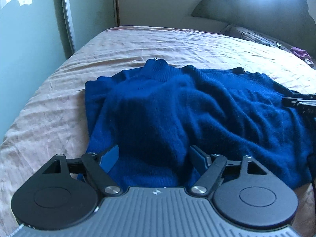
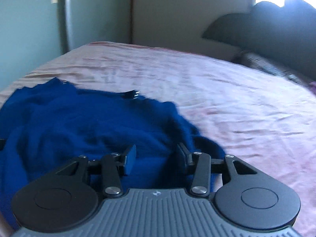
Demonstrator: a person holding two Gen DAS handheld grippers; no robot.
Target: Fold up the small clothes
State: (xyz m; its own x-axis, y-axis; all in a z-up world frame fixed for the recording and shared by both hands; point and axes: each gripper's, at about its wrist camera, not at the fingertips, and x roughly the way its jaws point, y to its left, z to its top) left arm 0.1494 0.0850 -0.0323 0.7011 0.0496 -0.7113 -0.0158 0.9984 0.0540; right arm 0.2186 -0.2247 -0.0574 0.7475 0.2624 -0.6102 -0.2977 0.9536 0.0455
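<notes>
A blue knitted sweater point(image 1: 177, 102) lies rumpled on a bed covered with a pink sheet point(image 1: 49, 118), its fabric bunched into soft ridges. The left gripper point(image 1: 154, 158) is angled downward over the near edge of the sweater; its jaws stand wide apart, with a raised fold of cloth between them but not pressed by either pad. The right gripper point(image 2: 156, 156) is likewise angled downward over the sweater's near right portion; its jaws stand moderately apart, narrower than the left pair, with fabric beneath and between them and no pad clamped on it. In the left wrist view, the right gripper appears at the right edge, low over the sweater. A dark headboard point(image 2: 276, 31) stands at the far right, with a pillow point(image 1: 256, 35) below it.
</notes>
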